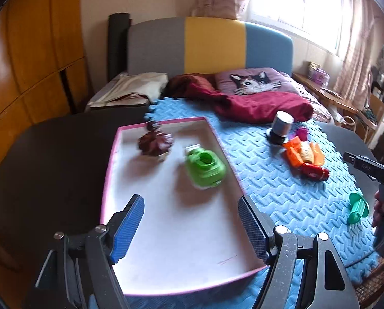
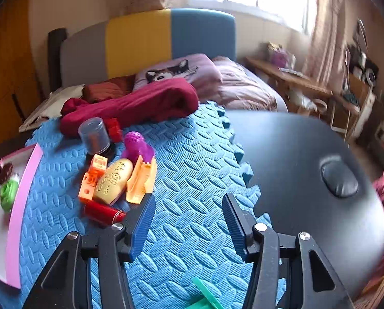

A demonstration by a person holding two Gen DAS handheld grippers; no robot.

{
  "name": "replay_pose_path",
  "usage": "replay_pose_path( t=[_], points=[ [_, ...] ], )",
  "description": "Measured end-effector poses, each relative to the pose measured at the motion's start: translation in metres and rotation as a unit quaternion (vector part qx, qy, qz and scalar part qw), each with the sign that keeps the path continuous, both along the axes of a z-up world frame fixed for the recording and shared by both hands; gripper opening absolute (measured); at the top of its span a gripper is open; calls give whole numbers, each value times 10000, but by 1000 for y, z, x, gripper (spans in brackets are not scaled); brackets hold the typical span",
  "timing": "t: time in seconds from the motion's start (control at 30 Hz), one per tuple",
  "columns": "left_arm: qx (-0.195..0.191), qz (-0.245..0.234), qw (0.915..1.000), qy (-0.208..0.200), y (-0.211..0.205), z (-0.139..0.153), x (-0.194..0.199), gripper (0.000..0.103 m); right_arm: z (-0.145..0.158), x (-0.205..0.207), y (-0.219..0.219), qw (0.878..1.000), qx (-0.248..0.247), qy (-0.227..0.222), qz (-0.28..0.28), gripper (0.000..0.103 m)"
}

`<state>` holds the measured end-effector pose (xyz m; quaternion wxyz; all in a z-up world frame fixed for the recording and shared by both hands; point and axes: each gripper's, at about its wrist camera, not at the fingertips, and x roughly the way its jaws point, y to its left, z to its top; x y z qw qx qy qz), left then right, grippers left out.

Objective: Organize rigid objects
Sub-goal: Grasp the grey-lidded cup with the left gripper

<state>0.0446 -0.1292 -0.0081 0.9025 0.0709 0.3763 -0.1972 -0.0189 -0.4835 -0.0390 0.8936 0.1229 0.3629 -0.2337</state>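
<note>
Left gripper [image 1: 190, 228]: jaws open, empty, above pink-rimmed tray [image 1: 166, 122]. Right gripper [image 2: 189, 221]: jaws open, empty, over blue foam mat [image 2: 197, 154]. Inside tray: green toy camera [image 1: 204, 168] and dark brown piece [image 1: 154, 143]. Right of tray, on mat: red cylinder [image 2: 103, 212], beige oval shell [image 2: 113, 181], orange blocks [image 2: 92, 180]. Probably light, stiff, smooth plastic; cylinder liable to roll. Grasp across cylinder's middle.

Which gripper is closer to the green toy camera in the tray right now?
Left. The left gripper hangs open over the tray, just short of the green toy camera. The right gripper is over the blue mat, well off to the side.
</note>
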Motion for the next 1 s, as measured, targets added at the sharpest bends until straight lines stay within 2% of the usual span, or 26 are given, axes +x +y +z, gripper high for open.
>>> replay_pose_path(
  t=[0.37,0.43,0.53,0.73,1.0],
  points=[
    [42,-654,9978,117,-105,2,40,77,-5,-4,-14,9987,461,-15,-207,55],
    [48,-748,9971,152,-125,1,50,84,-5,-5,-18,9981,557,-16,-261,55],
    [74,-871,9961,129,-152,-1,62,86,-7,-7,-21,9974,644,2,-326,55],
    [228,-1102,9936,120,-207,-12,90,86,-11,-3,-22,9961,845,59,-237,55],
    [461,-1205,9915,154,-258,-34,126,86,-15,2,-20,9955,941,127,-75,55]
  ],
)
